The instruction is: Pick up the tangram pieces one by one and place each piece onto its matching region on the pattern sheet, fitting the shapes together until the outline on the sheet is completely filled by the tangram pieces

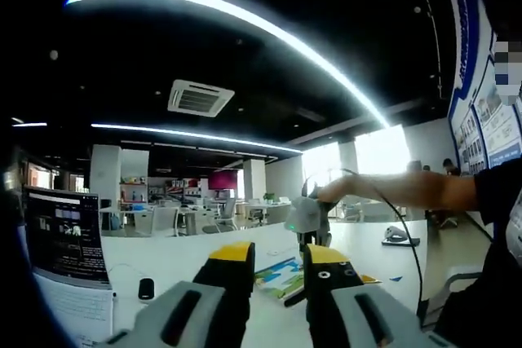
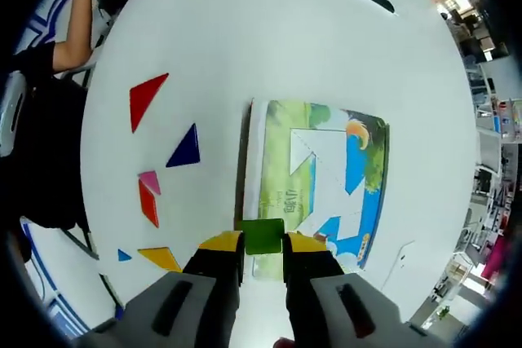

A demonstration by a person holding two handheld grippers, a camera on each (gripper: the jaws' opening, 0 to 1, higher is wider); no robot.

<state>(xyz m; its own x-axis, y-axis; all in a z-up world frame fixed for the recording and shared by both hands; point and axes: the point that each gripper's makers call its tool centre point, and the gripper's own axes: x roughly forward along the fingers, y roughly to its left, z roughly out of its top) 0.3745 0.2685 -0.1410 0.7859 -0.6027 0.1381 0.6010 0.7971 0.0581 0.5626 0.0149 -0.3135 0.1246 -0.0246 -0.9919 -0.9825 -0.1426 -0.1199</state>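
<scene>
Green square tangram piece (image 2: 263, 235) sits clamped in your right gripper (image 2: 263, 242) above the pattern sheet's (image 2: 320, 181) near edge; your left gripper (image 1: 279, 260) hangs released, holding nothing.

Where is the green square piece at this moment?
In the right gripper view the green square is clamped between the right gripper's yellow-tipped jaws, at the near edge of the pattern sheet, to the right of the loose pieces.
</scene>
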